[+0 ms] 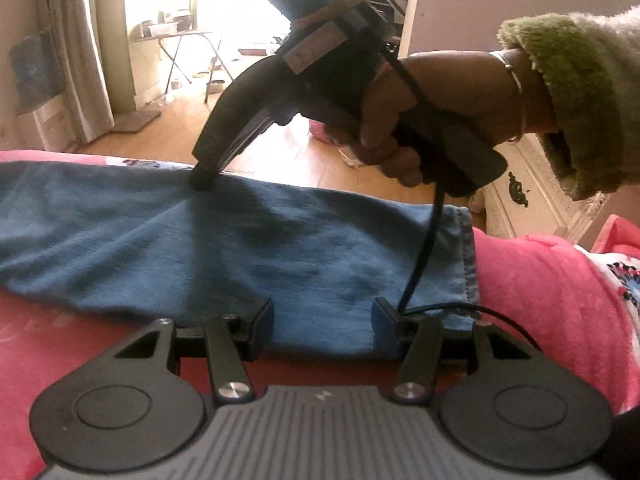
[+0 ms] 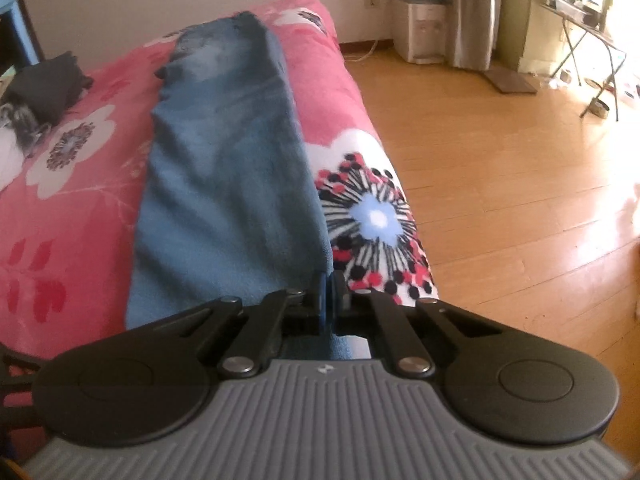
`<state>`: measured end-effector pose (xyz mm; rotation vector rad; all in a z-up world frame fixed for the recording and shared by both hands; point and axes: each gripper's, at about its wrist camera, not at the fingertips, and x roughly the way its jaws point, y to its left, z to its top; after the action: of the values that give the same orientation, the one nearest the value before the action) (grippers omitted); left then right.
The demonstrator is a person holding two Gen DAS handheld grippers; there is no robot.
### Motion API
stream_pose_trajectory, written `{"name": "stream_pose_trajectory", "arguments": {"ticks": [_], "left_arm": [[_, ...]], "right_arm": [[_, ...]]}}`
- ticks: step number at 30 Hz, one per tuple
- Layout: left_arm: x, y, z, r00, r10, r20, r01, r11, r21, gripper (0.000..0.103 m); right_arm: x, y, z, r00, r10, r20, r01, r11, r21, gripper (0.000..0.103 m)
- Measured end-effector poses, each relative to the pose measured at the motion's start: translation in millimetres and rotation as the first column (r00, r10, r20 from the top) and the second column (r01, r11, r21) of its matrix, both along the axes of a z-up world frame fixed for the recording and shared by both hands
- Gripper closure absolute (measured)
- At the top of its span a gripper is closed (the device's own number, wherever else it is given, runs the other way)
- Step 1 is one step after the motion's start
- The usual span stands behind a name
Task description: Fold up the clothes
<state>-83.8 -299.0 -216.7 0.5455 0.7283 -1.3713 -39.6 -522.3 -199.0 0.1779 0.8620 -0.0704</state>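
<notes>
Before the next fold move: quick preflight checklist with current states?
1. Right gripper closed on the edge of the blue denim jeans: ok, its blue pads meet on the fabric.
2. Left gripper holding the jeans: not ok, jaws are open, with the denim between them.
3. Jeans lying flat on the pink floral blanket: ok, one long strip with only slight creases.
4. Fold path free of the black cable: not ok, it hangs across the hem end.
5. Dark bundle of clothing clear of the jeans: ok, it sits apart near the blanket's far side.
</notes>
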Motion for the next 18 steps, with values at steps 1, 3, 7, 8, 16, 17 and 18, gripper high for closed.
{"name": "stream_pose_trajectory", "arguments": {"ticks": [1, 3, 7, 8, 16, 17, 18], "left_arm": [[-0.4, 0.3, -0.4, 1.000, -0.002, -0.003, 0.002, 1.000, 0.000, 0.048], [-0.1, 0.2, -1.8, 1.000, -0.003, -0.009, 0.003, 1.000, 0.001, 0.048], [3.5, -0.5, -4.1, 1.000, -0.002, -0.024, 0.002, 1.000, 0.003, 0.048], [3.3, -1.2, -4.7, 1.000, -0.003, -0.026, 0.003, 1.000, 0.003, 0.048], [1.1, -6.9, -8.8, 0.999, -0.014, -0.039, 0.014, 1.000, 0.000, 0.047], [0.6, -7.2, -9.1, 0.999, -0.016, -0.039, 0.016, 1.000, -0.001, 0.047], [0.3, -7.4, -9.3, 0.999, -0.017, -0.039, 0.017, 1.000, -0.001, 0.047]], "right_arm": [[0.2, -0.3, -1.4, 1.000, -0.002, 0.000, 0.002, 1.000, 0.001, 0.102], [-0.7, 0.4, -2.2, 1.000, -0.001, 0.002, 0.001, 1.000, -0.005, 0.102], [0.9, 7.1, -1.8, 1.000, 0.017, -0.014, -0.018, 0.997, -0.068, 0.100], [2.7, 6.9, -0.1, 1.000, 0.020, -0.022, -0.021, 0.997, -0.076, 0.099], [49.6, -5.3, 22.9, 0.997, 0.048, 0.067, -0.051, 0.998, 0.042, 0.060], [59.8, -3.2, 20.0, 0.996, 0.062, 0.067, -0.064, 0.997, 0.034, 0.060], [70.0, -1.2, 17.2, 0.995, 0.076, 0.066, -0.078, 0.997, 0.025, 0.060]]}}
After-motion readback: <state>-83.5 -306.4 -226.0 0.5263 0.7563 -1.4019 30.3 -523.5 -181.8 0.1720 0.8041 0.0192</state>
